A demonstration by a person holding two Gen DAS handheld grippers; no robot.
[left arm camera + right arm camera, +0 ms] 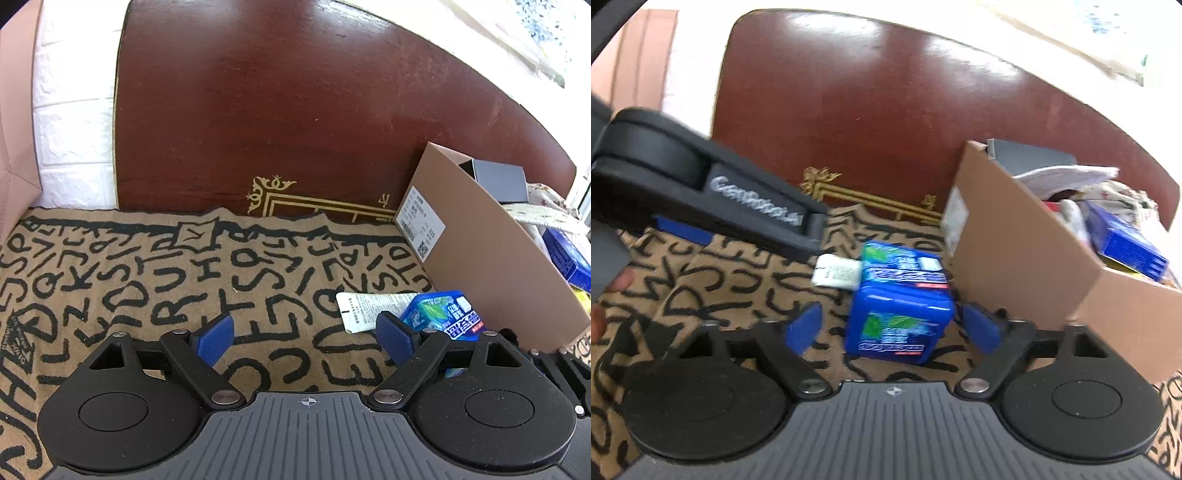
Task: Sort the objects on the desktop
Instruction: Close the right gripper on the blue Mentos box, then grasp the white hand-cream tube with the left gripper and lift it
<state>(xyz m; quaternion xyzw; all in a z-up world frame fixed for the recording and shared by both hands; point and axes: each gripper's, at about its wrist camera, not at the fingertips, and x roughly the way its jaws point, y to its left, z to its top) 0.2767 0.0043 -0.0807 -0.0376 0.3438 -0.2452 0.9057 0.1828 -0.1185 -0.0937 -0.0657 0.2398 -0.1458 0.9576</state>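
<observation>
Both grippers gape: my right gripper (892, 328) straddles the blue plastic gum tub (899, 319) lower centre, untouched; my left gripper (306, 338) holds nothing; brown cardboard box (1015, 251) at right already part-filled; tub and white crumpled tube (836, 275) remain.

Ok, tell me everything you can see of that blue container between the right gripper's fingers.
The blue container is a boxy, glossy plastic tub with rounded corners and green-and-white printed labels on its top and front. It stands on the letter-patterned mat, close beside the cardboard box, with a white tube lying behind it. The right gripper straddles it, blue pads apart from its sides, not yet pressing.
</observation>
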